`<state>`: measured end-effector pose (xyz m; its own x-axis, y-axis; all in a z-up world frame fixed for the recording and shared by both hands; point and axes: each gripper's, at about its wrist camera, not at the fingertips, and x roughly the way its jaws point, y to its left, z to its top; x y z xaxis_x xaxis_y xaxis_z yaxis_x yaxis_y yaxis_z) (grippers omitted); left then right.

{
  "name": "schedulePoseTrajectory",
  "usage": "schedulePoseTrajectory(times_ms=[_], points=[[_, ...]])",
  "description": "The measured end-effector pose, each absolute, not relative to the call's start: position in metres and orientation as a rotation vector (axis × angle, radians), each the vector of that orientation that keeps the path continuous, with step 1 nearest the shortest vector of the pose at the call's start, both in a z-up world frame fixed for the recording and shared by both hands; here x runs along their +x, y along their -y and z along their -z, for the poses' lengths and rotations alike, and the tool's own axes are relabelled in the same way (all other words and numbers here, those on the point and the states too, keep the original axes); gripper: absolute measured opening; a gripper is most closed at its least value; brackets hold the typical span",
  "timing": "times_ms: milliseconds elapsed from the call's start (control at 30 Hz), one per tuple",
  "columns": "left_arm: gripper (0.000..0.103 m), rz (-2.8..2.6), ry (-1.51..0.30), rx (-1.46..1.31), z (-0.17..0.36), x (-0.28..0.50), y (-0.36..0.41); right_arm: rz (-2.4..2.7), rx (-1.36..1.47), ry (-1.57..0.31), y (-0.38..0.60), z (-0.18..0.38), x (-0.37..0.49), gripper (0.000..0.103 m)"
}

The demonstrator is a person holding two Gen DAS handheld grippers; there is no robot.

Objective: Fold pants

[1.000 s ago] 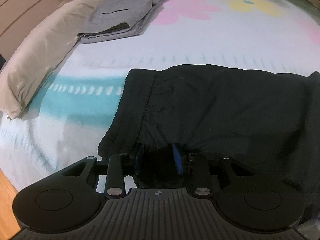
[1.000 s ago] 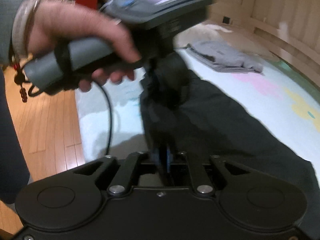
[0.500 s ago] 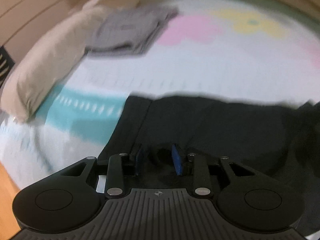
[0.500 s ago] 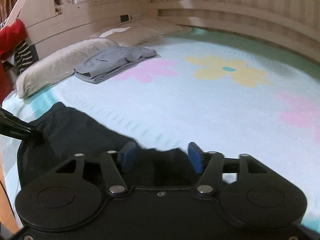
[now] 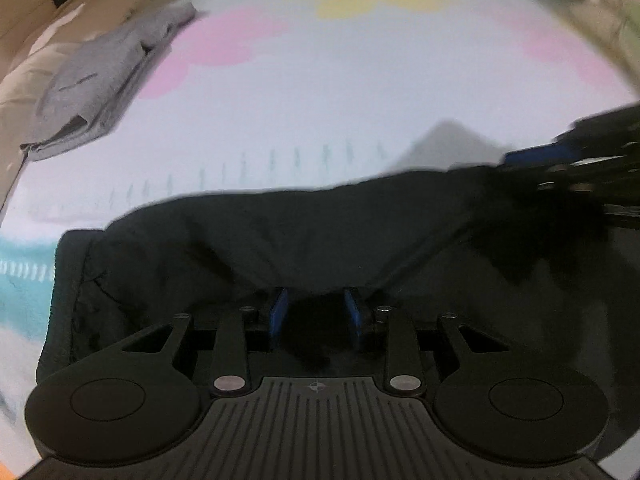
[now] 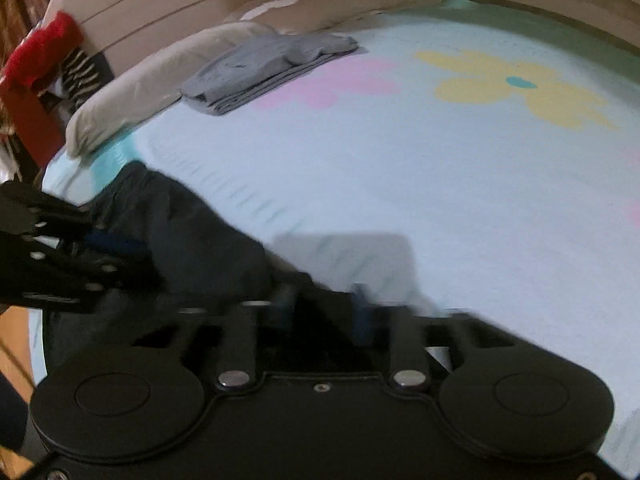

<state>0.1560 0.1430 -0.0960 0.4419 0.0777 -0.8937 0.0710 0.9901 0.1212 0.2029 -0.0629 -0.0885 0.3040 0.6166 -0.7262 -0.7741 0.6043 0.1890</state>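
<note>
Right now both grippers have hold of the black soft-fabric pants (image 5: 248, 248), which lie bunched near the bed's front edge on the pale blue bedsheet printed with pink and yellow flowers (image 6: 400, 152). The left gripper (image 5: 316, 312) is clamped on a dark fold of the fabric, its blue pads (image 5: 278, 310) pressing in from either side. The right gripper (image 6: 320, 312) has just been closing, and black cloth sits between its blurred blue fingers (image 6: 360, 316), so it looks to be gripping, though the blur makes the bite hard to judge. In the left wrist view the cloth sags in a shallow curve between the two holds, and the right gripper appears at the picture's far right edge. The main risk is that the right grip caught only a thin edge or a single layer; any pull would then let the fabric slide out and the fold would collapse. Uneven pulling could also skew the hem line, since slack cloth between the grips will drag and wrinkle against the sheet. A folded grey garment (image 6: 264, 68) and a long off-white pillow (image 6: 132, 92) lie well apart toward the headboard, so neither seems likely to interfere. Part of the pants sits close to the mattress edge, and a careless sweep could tip it toward the wooden floor (image 6: 12, 352).
</note>
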Motion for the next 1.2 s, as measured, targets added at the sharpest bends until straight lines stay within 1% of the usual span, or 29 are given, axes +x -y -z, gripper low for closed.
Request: schedulePoseTrajectory(times_ms=[67,167,200,267,333,400,500,567,700,767,867,1000,1067,1167,1200], points=[[0.031,-0.014,-1.103,0.163,0.097,0.156,-0.140,-0.985,-0.251,-0.843,0.062,0.087,0.188,0.023],[0.031,-0.025,-1.106,0.165,0.095,0.159,-0.141,-1.071,-0.299,-0.860,0.065,0.089,0.165,0.023],[0.031,-0.030,-1.116,0.169,0.095,0.159,-0.139,-1.097,-0.308,-0.877,0.064,0.092,0.159,0.025],[0.031,-0.036,-1.119,0.167,0.095,0.162,-0.141,-1.130,-0.312,-0.908,0.062,0.098,0.154,0.031],[0.031,-0.047,-1.115,0.170,0.094,0.161,-0.140,-1.112,-0.310,-0.899,0.060,0.101,0.153,0.036],[0.031,-0.047,-1.111,0.168,0.095,0.160,-0.140,-1.103,-0.254,-0.919,0.059,0.101,0.160,0.049],[0.032,-0.035,-1.104,0.167,0.094,0.157,-0.140,-1.102,-0.143,-0.949,0.061,0.098,0.168,0.056],[0.032,-0.034,-1.103,0.156,0.093,0.156,-0.143,-1.121,-0.134,-0.971,0.057,0.098,0.166,0.057],[0.031,-0.048,-1.099,0.143,0.090,0.155,-0.145,-1.144,-0.393,-0.973,0.049,0.097,0.146,0.057],[0.031,-0.064,-1.094,0.122,0.085,0.155,-0.147,-1.136,-0.451,-0.953,0.054,0.099,0.139,0.057],[0.031,-0.068,-1.041,0.040,0.072,0.156,-0.153,-1.135,-0.412,-0.934,0.058,0.099,0.135,0.057],[0.031,-0.111,-0.964,0.005,0.057,0.165,-0.154,-1.131,-0.476,-0.860,0.051,0.102,0.124,0.057],[0.031,-0.131,-0.981,0.016,0.059,0.173,-0.153,-1.121,-0.472,-0.832,0.047,0.101,0.122,0.057],[0.031,-0.135,-1.053,-0.030,0.069,0.177,-0.154,-1.113,-0.433,-0.815,0.043,0.101,0.125,0.062],[0.031,-0.140,-1.085,-0.026,0.074,0.177,-0.154,-1.114,-0.417,-0.822,0.041,0.102,0.128,0.062]])
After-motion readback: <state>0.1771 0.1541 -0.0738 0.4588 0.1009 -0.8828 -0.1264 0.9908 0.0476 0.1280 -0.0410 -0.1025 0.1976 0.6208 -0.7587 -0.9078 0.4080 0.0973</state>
